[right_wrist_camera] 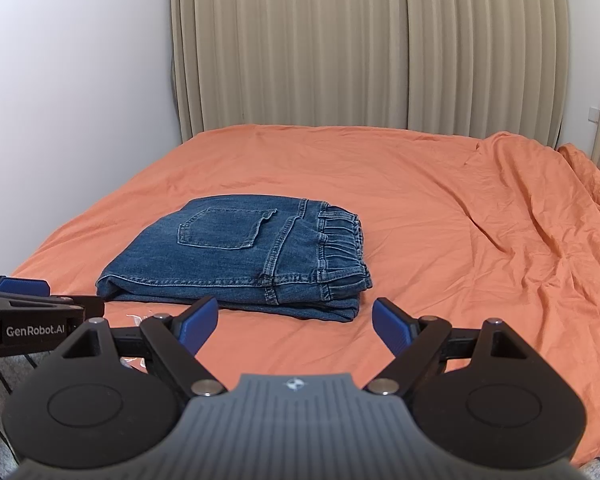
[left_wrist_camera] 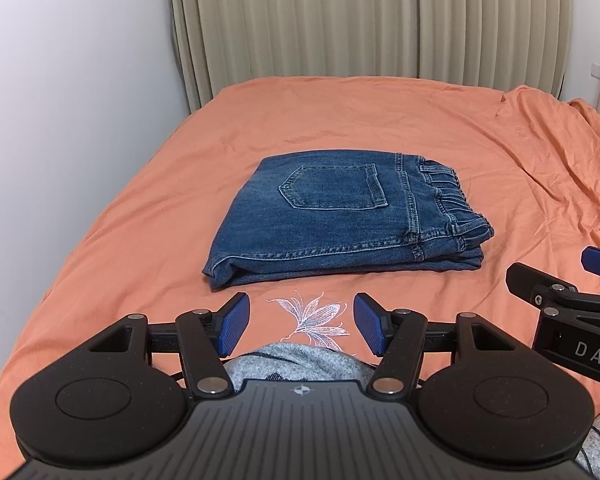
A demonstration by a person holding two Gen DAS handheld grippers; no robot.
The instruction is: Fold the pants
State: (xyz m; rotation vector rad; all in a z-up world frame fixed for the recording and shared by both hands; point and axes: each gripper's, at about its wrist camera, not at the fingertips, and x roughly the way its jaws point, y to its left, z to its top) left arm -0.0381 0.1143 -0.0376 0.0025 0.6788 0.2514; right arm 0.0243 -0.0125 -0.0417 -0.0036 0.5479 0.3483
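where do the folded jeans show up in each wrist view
Left wrist: folded jeans at centre, just beyond the open left gripper.
Right wrist: folded jeans left of centre, waistband to the right.
Shared landmark: beige curtain behind the bed.

Ahead of me spreads a wide bed under a rumpled orange sheet point(left_wrist_camera: 340, 120), creased most toward two o'clock. Pleated beige floor-length curtains point(right_wrist_camera: 360, 48) hang at twelve; a plain white wall point(left_wrist_camera: 72, 80) stands at ten.
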